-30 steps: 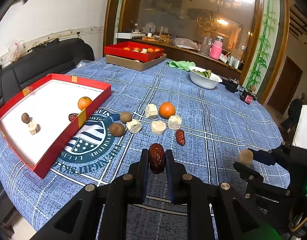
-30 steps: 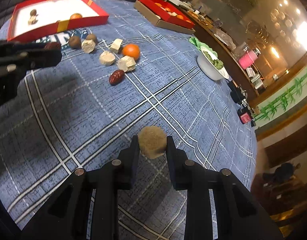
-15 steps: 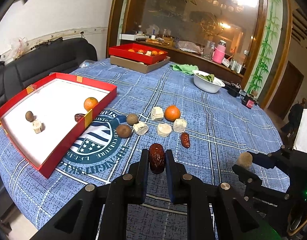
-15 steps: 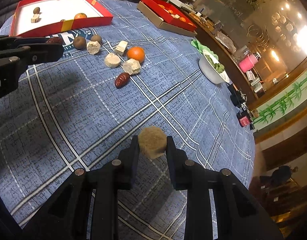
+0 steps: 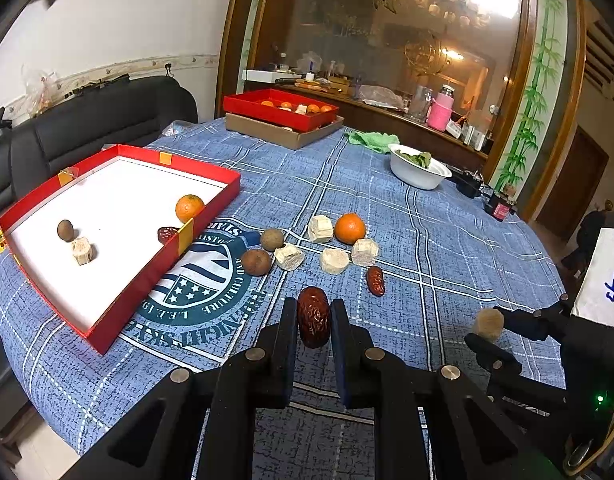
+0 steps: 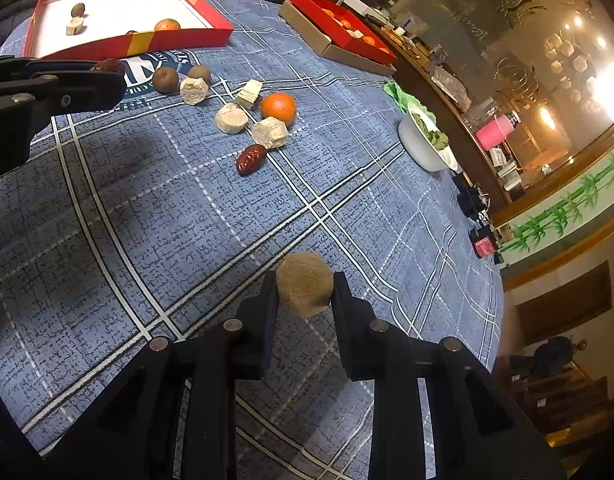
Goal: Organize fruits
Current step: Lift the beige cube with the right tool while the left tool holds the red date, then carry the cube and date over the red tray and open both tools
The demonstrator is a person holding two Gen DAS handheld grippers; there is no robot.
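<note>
Both tongs have lifted higher above the table: the left gripper (image 5: 314, 322) pinches a red date (image 5: 314, 316), the right gripper (image 6: 305, 290) a beige cake (image 6: 304, 289), likely bound for the red tray (image 5: 211, 216) far left.

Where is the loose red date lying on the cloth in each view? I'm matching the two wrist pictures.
Left wrist view: the loose red date lies right of centre, just beyond the left gripper.
Right wrist view: the same date lies upper centre-left, far beyond the right gripper.
Shared landmark: the orange on the cloth, just beyond the date in both.
</note>
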